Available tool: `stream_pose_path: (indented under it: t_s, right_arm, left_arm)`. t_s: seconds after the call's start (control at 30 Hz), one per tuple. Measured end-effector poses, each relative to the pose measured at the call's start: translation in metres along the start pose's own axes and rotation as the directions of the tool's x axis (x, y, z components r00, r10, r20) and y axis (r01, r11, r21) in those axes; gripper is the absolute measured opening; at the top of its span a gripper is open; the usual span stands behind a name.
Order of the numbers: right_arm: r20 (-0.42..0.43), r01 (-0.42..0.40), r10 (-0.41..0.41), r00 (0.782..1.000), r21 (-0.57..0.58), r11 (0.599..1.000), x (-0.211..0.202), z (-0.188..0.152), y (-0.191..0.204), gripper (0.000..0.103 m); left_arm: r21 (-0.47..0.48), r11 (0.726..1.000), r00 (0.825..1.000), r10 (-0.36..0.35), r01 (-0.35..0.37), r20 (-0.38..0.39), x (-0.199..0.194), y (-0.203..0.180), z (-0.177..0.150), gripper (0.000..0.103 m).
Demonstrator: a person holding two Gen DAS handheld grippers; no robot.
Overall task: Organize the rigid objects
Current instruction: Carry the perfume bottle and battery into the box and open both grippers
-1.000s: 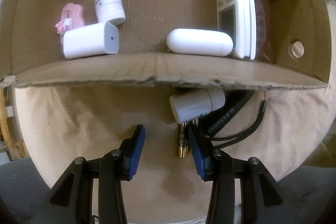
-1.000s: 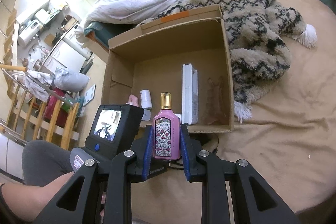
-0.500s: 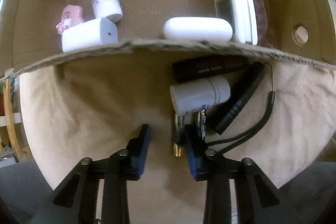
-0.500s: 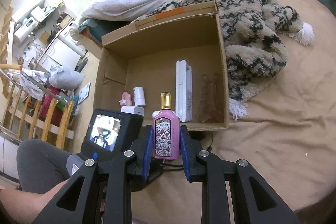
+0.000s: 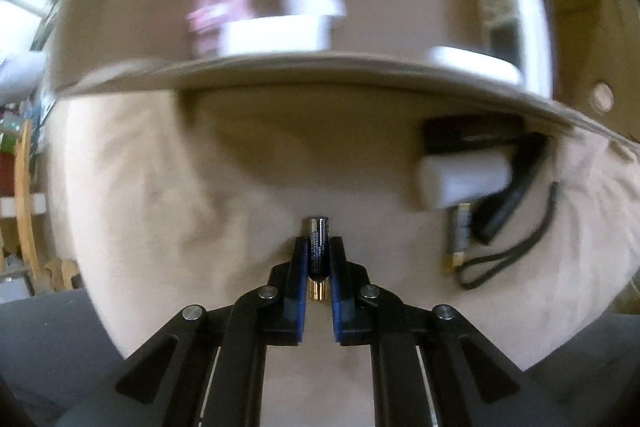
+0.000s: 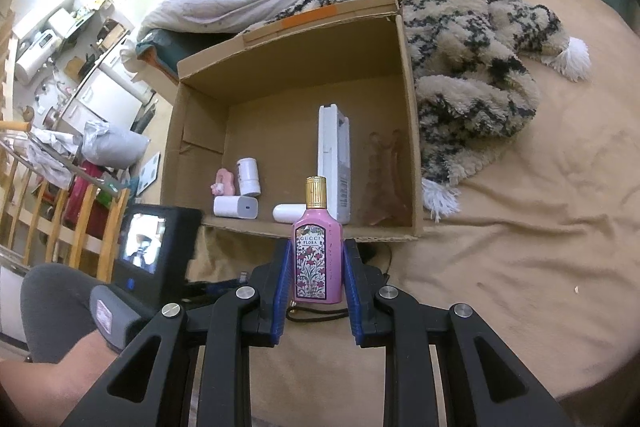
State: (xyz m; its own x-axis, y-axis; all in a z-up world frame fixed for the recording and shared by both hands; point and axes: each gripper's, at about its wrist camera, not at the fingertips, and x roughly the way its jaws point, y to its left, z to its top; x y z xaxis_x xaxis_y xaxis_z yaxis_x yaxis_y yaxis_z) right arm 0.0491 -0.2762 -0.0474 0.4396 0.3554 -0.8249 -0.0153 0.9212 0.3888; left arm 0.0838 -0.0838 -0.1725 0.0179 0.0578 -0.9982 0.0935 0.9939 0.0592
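We are gripping a battery [image 5: 318, 251] in our closed left gripper [image 5: 319, 247] and a perfume bottle [image 6: 318, 255] in our closed right gripper [image 6: 317, 259]. At twelve o'clock, the box [image 6: 294, 43] is holding several items; others are still waiting outside.

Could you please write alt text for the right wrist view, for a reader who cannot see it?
The right gripper clamps an upright pink floral perfume bottle with a gold cap above a tan bedspread. Behind it, an open brown cardboard box holds small white and pink items.
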Motion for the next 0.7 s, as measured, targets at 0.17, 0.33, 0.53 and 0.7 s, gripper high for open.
stream_pose_path:
  t_s: [0.17,0.33,0.53,0.7]
  right_arm:
    - [-0.01,0.018,-0.018,1.0,-0.006,1.0,0.003,-0.001,0.001,0.026]
    - [-0.017,0.033,-0.033,0.999,-0.011,0.999,0.005,-0.002,0.001,0.026]
    - [0.006,0.037,-0.037,0.999,-0.023,0.999,-0.001,-0.006,0.003,0.026]
    - [0.073,0.021,-0.018,0.997,-0.044,0.999,-0.013,0.0,0.009,0.026]
  left_arm:
    - [-0.061,0.998,0.999,0.035,-0.035,-0.005,0.001,0.036,-0.006,0.009]
    - [-0.115,0.993,1.0,0.021,-0.022,-0.008,-0.011,0.055,-0.008,0.009]
    - [-0.112,0.994,0.994,0.0,0.012,0.107,-0.051,0.067,-0.019,0.009]
    - [-0.131,0.991,0.971,-0.001,0.034,0.239,-0.107,0.073,-0.021,0.009]
